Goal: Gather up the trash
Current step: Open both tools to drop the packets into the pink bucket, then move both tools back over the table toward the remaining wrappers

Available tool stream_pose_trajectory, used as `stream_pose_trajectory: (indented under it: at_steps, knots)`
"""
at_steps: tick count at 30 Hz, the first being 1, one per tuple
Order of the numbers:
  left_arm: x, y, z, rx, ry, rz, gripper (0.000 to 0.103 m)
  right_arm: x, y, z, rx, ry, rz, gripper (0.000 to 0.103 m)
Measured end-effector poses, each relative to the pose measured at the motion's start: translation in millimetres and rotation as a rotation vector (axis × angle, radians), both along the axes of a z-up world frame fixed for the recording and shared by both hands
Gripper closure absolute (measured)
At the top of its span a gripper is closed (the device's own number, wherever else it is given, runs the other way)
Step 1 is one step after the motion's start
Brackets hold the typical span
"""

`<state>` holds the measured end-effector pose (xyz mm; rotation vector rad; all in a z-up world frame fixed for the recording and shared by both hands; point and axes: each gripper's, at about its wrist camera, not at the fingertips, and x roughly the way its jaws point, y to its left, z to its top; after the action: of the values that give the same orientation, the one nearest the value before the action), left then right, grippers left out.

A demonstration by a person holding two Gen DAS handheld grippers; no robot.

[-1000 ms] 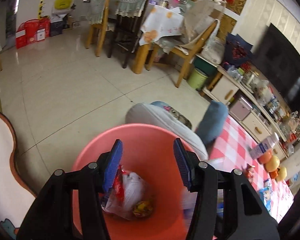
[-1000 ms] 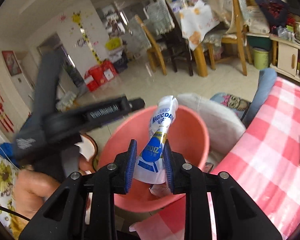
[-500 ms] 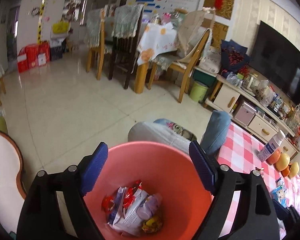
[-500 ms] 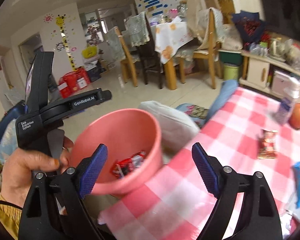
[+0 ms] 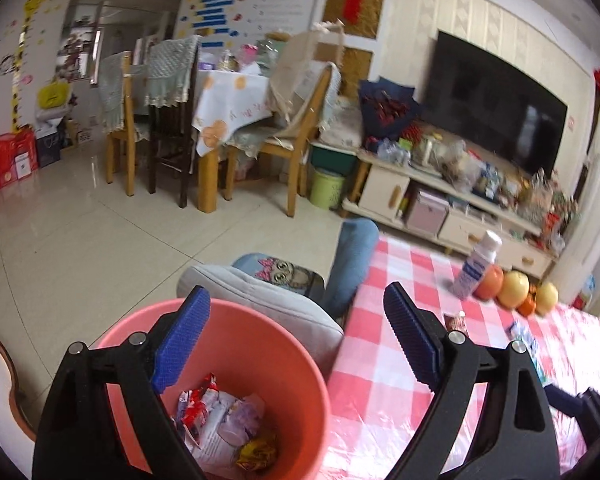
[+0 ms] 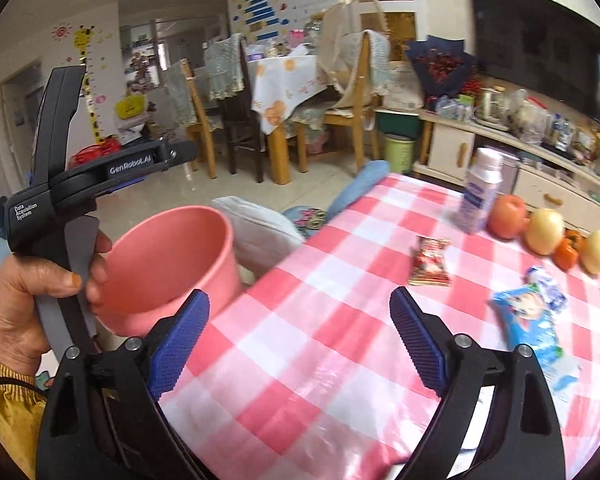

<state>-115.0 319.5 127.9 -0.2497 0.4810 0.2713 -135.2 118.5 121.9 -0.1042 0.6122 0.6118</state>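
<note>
Opening wide, both tongs had nothing between their blue pads. Left tongs [image 5: 296, 344] hung over the pink bin [image 5: 300, 364], which stood on the floor just beside the tabletop [image 5: 384, 392] edge. Crumpled wrappers [image 5: 220, 416] lay at the bin bottom: red-white packets, a pale one, a yellow one. Right tongs [image 6: 298, 342] hung over the checked red-white cloth of the tabletop, empty, jaws still spreading. At left in the right wrist view, a hand [image 6: 24, 300] in a yellow sleeve gripped the handle of the left tongs, next to the bin rim.

Trash still on the tabletop: a blue packet [image 6: 534, 320] near the right pad of the right tongs, a white scrap touching its top end; a red snack packet [image 6: 430, 262] further out, mid cloth. Beyond these, a white-blue bottle [image 6: 480, 196] stood upright, touching a red apple [image 6: 508, 216]; then a yellow apple [image 6: 546, 232], a small orange fruit [image 6: 566, 254] and another yellow fruit [image 6: 596, 252] in a row toward the right edge.

Past the bin, a grey cushion [image 5: 268, 304] and a blue cushion [image 5: 352, 264] leaned against the tabletop's far corner. Further back: tiled floor, dining chairs, a green can [image 5: 327, 189], TV cabinet, dark TV [image 5: 496, 116].
</note>
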Motion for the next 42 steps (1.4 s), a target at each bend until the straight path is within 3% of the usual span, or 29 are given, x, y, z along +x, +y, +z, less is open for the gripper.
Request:
stream_pose_trajectory:
  at_steps: [11,20,27,36,42]
  knots:
    - [10.2,-40.9,0.3,-0.010,0.047,-0.094,0.014,-1.5,-51.2,-7.6,-0.031,-0.025,-0.113,0.012]
    - [18.7,-65.0,-4.2,-0.026,0.072,-0.112,0.014,-4.1,-68.4,-9.9,-0.055,-0.057,-0.130,0.012]
    - [28.1,-97.6,-11.7,0.062,0.123,-0.130,0.014,-8.9,-77.8,-16.7,-0.064,-0.088,-0.118,0.012]
    - [29.6,-130.4,-11.9,0.098,0.145,-0.126,0.014,-11.4,-101.6,-17.1,-0.073,-0.146,-0.129,0.012]
    - [24.1,-161.3,-10.2,0.153,0.161,-0.125,0.014,-3.8,-130.6,-20.1,-0.040,-0.127,-0.162,0.012]
